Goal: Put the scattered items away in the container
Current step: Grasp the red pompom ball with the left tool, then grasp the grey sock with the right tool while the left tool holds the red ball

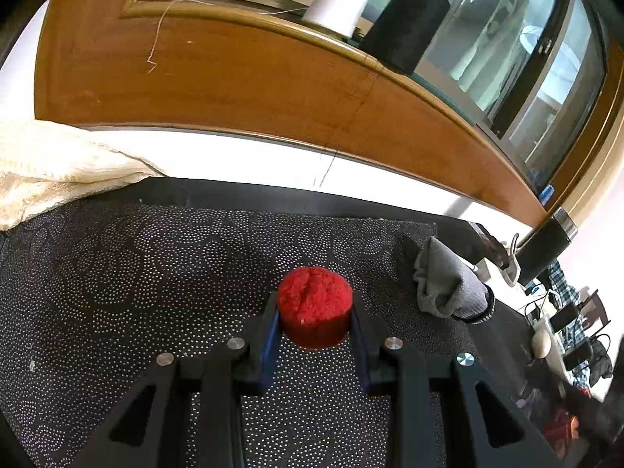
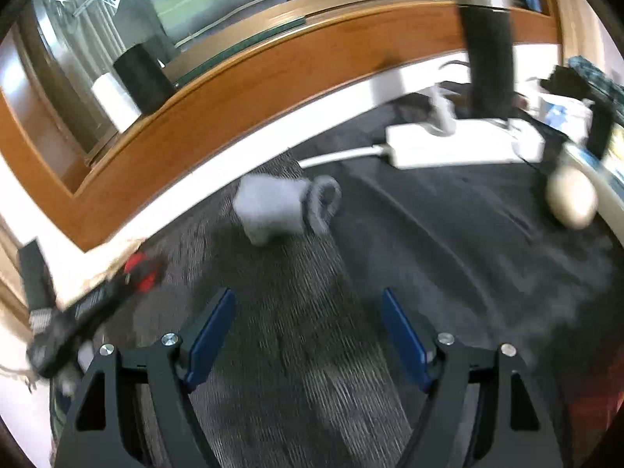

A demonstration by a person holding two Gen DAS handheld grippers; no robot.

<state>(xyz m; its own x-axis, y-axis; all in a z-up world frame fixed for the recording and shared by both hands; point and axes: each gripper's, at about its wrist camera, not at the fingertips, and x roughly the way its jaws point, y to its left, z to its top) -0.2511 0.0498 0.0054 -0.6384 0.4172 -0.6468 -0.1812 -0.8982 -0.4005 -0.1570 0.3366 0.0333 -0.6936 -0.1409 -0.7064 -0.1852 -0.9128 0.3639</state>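
The left claw [image 1: 315, 314] has its pads pressed on a red pompom [image 1: 314, 306], gripped for carrying to a container no view shows. The right claw [image 2: 308, 335], wide open and empty, faces the rolled grey sock [image 2: 273, 204] on the dotted surface [image 1: 136, 257], probably its pickup.

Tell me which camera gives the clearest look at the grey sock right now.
The left wrist view: the grey sock is sharp there, bunched on the dotted mat off to the right. The right wrist view has it nearer centre, ahead of the open right gripper, but motion blur smears it.
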